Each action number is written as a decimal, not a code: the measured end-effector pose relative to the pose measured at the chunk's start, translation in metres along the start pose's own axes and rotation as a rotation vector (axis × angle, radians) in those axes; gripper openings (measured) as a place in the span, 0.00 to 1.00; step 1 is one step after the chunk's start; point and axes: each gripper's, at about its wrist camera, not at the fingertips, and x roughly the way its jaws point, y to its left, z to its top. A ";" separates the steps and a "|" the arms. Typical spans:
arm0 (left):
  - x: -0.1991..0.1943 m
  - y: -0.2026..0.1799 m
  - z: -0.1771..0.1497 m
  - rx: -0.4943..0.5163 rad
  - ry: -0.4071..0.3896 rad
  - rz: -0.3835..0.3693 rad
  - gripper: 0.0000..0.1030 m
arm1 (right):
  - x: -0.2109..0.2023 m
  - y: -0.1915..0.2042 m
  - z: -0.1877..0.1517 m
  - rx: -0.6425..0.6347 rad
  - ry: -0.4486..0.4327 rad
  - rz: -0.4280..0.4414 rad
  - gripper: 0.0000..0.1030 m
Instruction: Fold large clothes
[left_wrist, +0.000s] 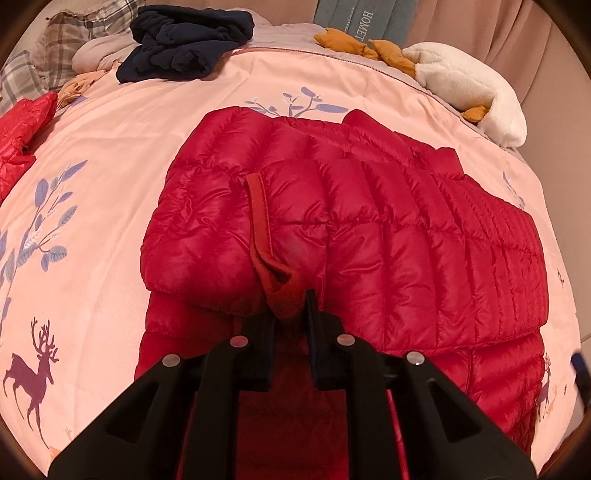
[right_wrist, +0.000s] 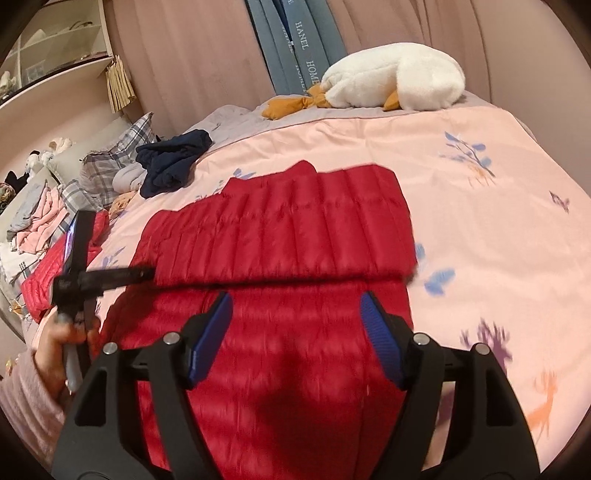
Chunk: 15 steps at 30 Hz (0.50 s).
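Left wrist view: red down jacket (left_wrist: 332, 229) folded on the pink bedspread (left_wrist: 110, 229), left gripper (left_wrist: 290, 314) fingers clenched on its cuff trim at the near edge; right wrist view: right gripper (right_wrist: 295, 306) fingers released, hovering over the jacket, white plush goose (right_wrist: 399, 81) beyond.

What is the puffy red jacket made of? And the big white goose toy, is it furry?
The red jacket looks like thin, shiny nylon-type fabric stuffed with soft filling, maybe down: it gleams and is stitched into puffy rows. The white goose toy looks like plush: its surface is fuzzy and matte, with orange cloth feet. Touching would confirm it.
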 end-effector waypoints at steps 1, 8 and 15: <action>0.000 0.000 0.000 0.002 0.000 0.002 0.18 | 0.006 0.001 0.008 -0.002 -0.004 0.001 0.71; 0.002 0.000 -0.001 0.028 0.001 0.009 0.21 | 0.059 0.011 0.043 -0.028 0.017 -0.027 0.71; 0.003 0.000 -0.001 0.059 0.001 0.012 0.24 | 0.115 0.006 0.061 -0.047 0.102 -0.156 0.71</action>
